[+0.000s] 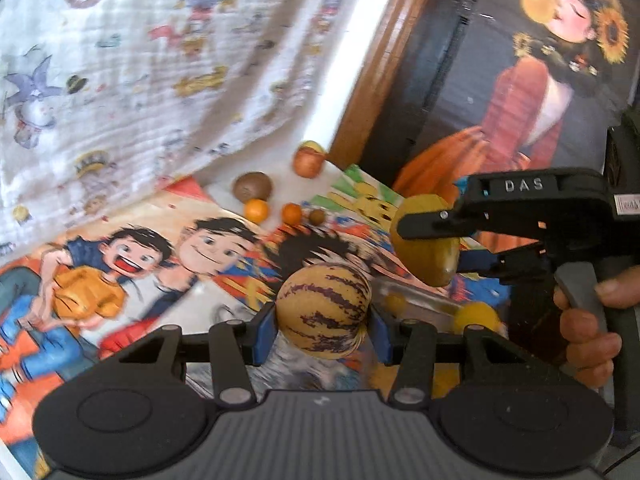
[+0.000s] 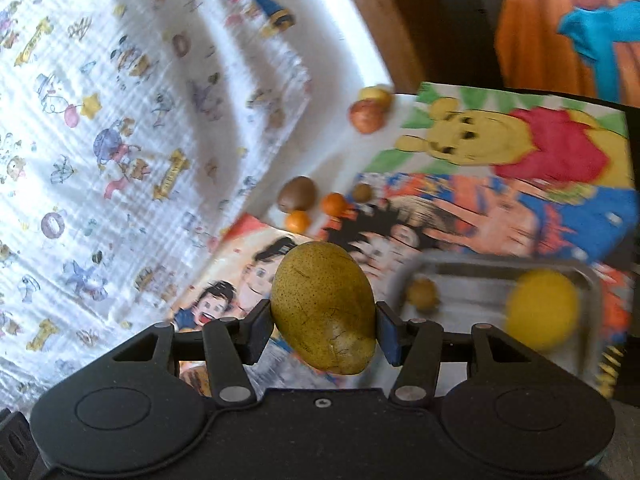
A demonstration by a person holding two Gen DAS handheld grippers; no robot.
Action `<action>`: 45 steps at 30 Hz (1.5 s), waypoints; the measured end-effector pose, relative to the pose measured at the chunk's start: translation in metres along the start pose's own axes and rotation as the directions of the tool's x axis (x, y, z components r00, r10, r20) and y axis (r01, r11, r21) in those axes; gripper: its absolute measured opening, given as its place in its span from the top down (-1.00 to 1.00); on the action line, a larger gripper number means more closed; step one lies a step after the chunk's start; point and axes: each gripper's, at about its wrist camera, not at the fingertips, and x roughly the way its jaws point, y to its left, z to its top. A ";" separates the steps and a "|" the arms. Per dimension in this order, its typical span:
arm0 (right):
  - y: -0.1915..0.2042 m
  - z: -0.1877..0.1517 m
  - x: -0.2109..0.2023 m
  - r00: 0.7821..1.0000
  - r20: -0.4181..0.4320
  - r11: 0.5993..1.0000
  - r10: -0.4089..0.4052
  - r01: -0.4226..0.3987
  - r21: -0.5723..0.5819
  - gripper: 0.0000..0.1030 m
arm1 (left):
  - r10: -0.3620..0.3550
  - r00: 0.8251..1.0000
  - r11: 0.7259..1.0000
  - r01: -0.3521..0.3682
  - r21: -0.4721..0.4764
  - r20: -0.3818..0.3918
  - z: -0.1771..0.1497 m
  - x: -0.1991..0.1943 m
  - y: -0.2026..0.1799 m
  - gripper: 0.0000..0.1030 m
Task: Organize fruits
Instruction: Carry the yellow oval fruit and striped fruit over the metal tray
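A metal tray (image 2: 496, 268) is seen at the right of the right wrist view, resting on the picture-covered worktop (image 2: 500, 216). Two fruits are contained in it: a large yellow fruit (image 2: 542, 310), blurred, towards its right side, and a small brownish fruit (image 2: 422, 294) near its left wall. The two are well apart.

The left tool (image 1: 322, 316) is closed on a striped melon (image 1: 322, 310), yellow with purple streaks, which is pressed between the blue pads and carried above the worktop. The right tool (image 2: 324, 316) is closed on a green-yellow pear (image 2: 324, 312), which is likewise gripped from both sides and held off the surface, just left of the tray. In the left wrist view the pear is seen up and right of the melon, and a hand (image 1: 588, 320) is seen wrapped around the right tool's handle.

Further back, loose fruit is left on the worktop: a brown kiwi (image 2: 298, 196), two small oranges (image 2: 298, 222) (image 2: 334, 204) just beside it, a small brown fruit (image 2: 362, 192), and at the far edge a reddish apple (image 2: 366, 116) touching a yellow fruit (image 2: 376, 96) behind it.

The worktop is covered with bright cartoon prints. A white cloth (image 2: 120, 120) with small cartoon figures is hung at the left. A wooden frame (image 1: 372, 76) and a painted picture of a figure in an orange dress (image 1: 532, 92) are seen behind.
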 end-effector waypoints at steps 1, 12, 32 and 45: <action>-0.006 -0.005 -0.007 1.000 0.004 1.000 -0.006 0.006 0.006 -0.09 | -0.007 1.000 1.000 0.007 0.007 -0.004 -0.004 -0.002 -0.005 -0.02; -0.053 -0.087 -0.059 0.998 0.051 0.999 -0.047 0.046 0.020 -0.09 | -0.050 0.995 0.995 0.057 0.082 -0.085 -0.057 -0.001 -0.054 -0.02; -0.090 -0.153 -0.064 0.997 0.077 0.996 -0.032 0.025 0.088 -0.09 | 0.005 0.989 0.971 0.031 0.239 -0.149 -0.100 0.004 -0.073 -0.04; -0.091 -0.162 -0.065 0.995 0.098 0.995 -0.016 0.006 0.100 -0.13 | 0.002 0.989 0.969 0.034 0.246 -0.145 -0.100 0.005 -0.071 -0.08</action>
